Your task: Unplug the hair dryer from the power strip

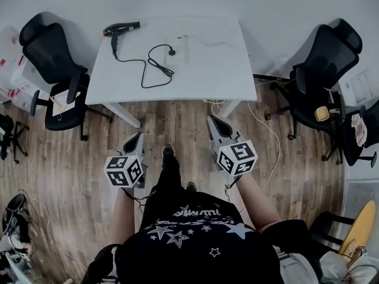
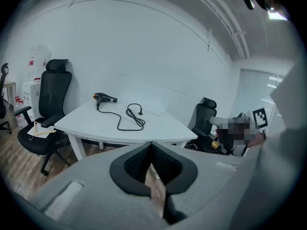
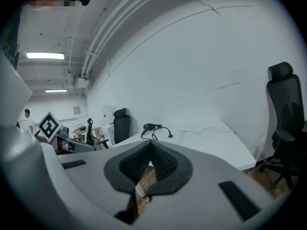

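Note:
A black hair dryer [image 1: 121,28] lies at the far left of the white table [image 1: 225,81]. Its black cord [image 1: 155,70] loops toward the middle, and the plug [image 1: 172,52] ends right beside a white power strip [image 1: 185,46]; from this distance I cannot tell whether it sits in a socket. The dryer [image 2: 104,97] and the plug [image 2: 140,112] also show in the left gripper view, and the dryer [image 3: 151,126] in the right gripper view. My left gripper [image 1: 137,137] and right gripper [image 1: 213,122] hang over the wooden floor, well short of the table. Both are shut with nothing in them.
Black office chairs stand to the left [image 1: 56,70] and to the right [image 1: 323,70] of the table. A white cable [image 1: 269,132] trails across the floor by the table's right leg. Boxes and more chairs crowd the room's edges. The person's legs stand between the grippers.

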